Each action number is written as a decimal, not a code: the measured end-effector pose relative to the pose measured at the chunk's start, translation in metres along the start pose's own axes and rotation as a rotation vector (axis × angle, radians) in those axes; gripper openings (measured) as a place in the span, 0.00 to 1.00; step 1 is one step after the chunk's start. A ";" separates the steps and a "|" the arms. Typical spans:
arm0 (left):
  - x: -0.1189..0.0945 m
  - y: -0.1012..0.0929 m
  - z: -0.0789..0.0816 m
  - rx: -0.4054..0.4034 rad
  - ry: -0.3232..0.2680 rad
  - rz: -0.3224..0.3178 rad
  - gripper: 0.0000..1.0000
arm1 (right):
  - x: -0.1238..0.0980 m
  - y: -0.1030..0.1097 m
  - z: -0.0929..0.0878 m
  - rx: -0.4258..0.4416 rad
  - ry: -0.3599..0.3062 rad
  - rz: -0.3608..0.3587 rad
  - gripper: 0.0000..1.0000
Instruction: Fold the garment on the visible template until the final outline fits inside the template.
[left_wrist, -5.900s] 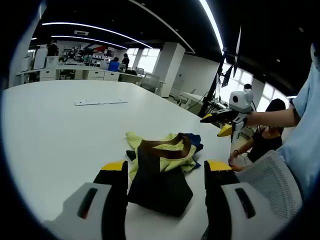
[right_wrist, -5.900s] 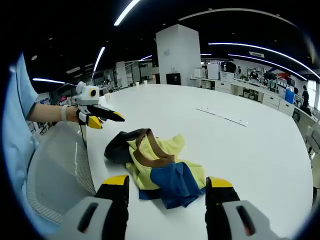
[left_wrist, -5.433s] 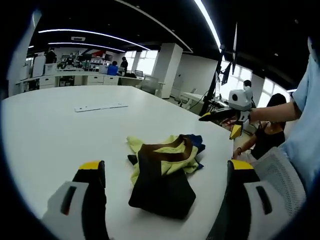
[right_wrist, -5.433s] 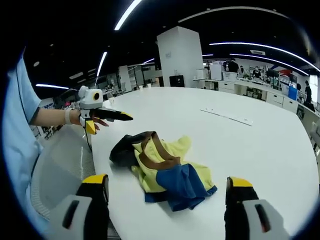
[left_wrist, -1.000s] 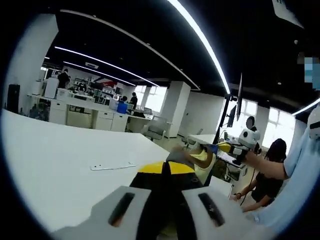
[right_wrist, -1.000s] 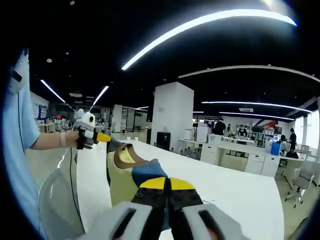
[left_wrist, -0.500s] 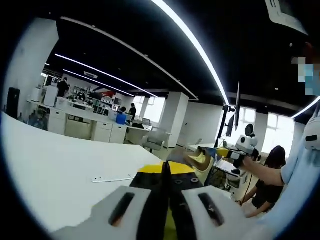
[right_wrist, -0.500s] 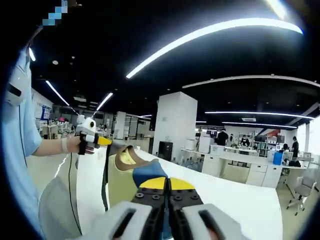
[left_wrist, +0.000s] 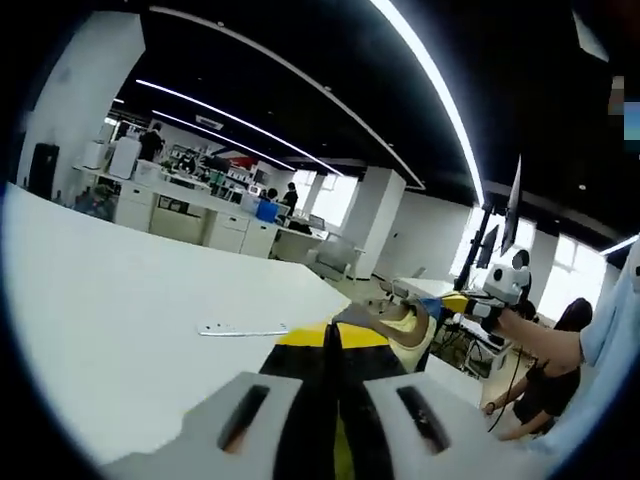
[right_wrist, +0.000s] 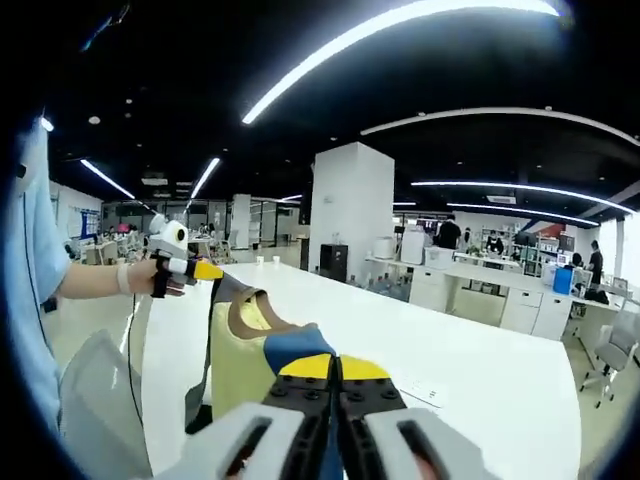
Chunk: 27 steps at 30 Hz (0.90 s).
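We see soft matt cloth in the garment (right_wrist: 262, 352) — yellow, blue, brown-trimmed — over a smooth, faintly glossy white table (right_wrist: 480, 375), and the grippers' (right_wrist: 337, 372) shells look like hard plastic.

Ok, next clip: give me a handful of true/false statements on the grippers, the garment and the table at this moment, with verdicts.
1. Both grippers are shut on the garment. True: the left gripper and the right gripper each pinch it.
2. The garment lies flat on the white table. False: it is lifted and stretched between the grippers.
3. The garment is plain black. False: it shows yellow, brown, blue and dark panels.
4. A thin white strip lies on the table. True.
5. The right gripper's jaws stand wide apart. False: they are closed together on cloth.
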<state>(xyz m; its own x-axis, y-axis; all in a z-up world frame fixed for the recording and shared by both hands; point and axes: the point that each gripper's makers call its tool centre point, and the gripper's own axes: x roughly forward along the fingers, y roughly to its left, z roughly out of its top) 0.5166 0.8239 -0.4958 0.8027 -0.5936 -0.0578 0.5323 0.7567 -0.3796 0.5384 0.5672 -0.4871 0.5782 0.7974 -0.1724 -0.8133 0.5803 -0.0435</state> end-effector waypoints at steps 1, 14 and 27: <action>0.004 0.004 -0.002 0.000 0.003 -0.001 0.00 | 0.005 -0.004 -0.004 -0.003 0.007 0.001 0.00; 0.081 0.100 -0.084 -0.005 0.195 0.091 0.00 | 0.088 -0.070 -0.113 0.051 0.264 0.016 0.00; 0.132 0.155 -0.141 -0.034 0.312 0.168 0.00 | 0.136 -0.109 -0.190 0.137 0.430 0.001 0.00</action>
<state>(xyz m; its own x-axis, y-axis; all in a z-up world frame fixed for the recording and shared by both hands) 0.6668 0.8239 -0.6923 0.7546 -0.5205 -0.3997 0.3863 0.8447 -0.3706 0.6933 0.5809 -0.6925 0.4744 0.6734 -0.5669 -0.7807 0.6194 0.0824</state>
